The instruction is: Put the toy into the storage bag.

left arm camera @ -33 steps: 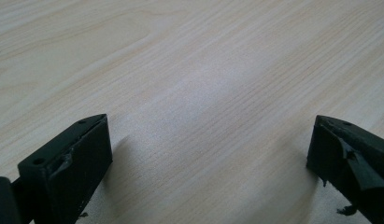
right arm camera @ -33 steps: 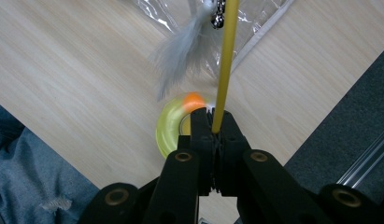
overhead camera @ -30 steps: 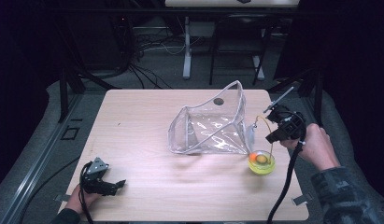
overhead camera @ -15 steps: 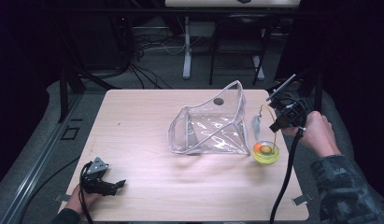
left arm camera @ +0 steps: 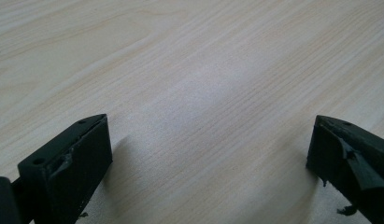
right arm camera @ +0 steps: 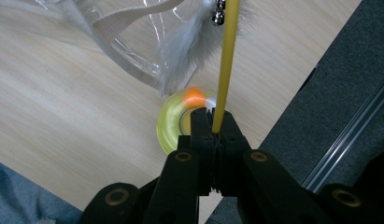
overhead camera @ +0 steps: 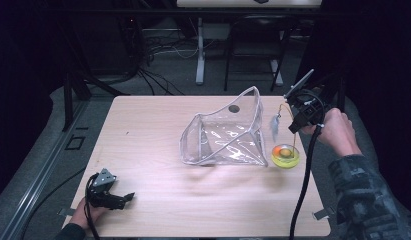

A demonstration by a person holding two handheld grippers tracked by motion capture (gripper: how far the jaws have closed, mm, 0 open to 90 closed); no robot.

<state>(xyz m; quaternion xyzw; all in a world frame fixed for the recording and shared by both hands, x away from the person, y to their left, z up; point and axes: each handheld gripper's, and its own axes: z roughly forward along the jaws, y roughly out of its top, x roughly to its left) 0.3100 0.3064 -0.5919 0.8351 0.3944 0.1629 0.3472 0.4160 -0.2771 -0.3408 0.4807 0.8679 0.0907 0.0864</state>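
At the near left corner of the table (overhead camera: 158, 125), the left hand-held gripper (overhead camera: 124, 199) is rested on the wood with its jaws wide apart and nothing between them. Toward the middle, a clear plastic pouch (overhead camera: 225, 135) is stood open, its mouth turned up and leftward. Just right of it, a yellow ring toy (overhead camera: 285, 155) with an orange ball lies on the table, touching or nearly touching the pouch's corner. Farther right, the right hand-held gripper (overhead camera: 296, 117) is clamped on a thin yellow wand (right arm camera: 225, 65), from whose far end a grey feather (right arm camera: 189, 51) and small bell are hung beside the pouch. The step in hand is judged to be carrying the wand to the pouch; the feather end should be led over the rim first, and the grip kept firm so the slim rod is not allowed to swivel.
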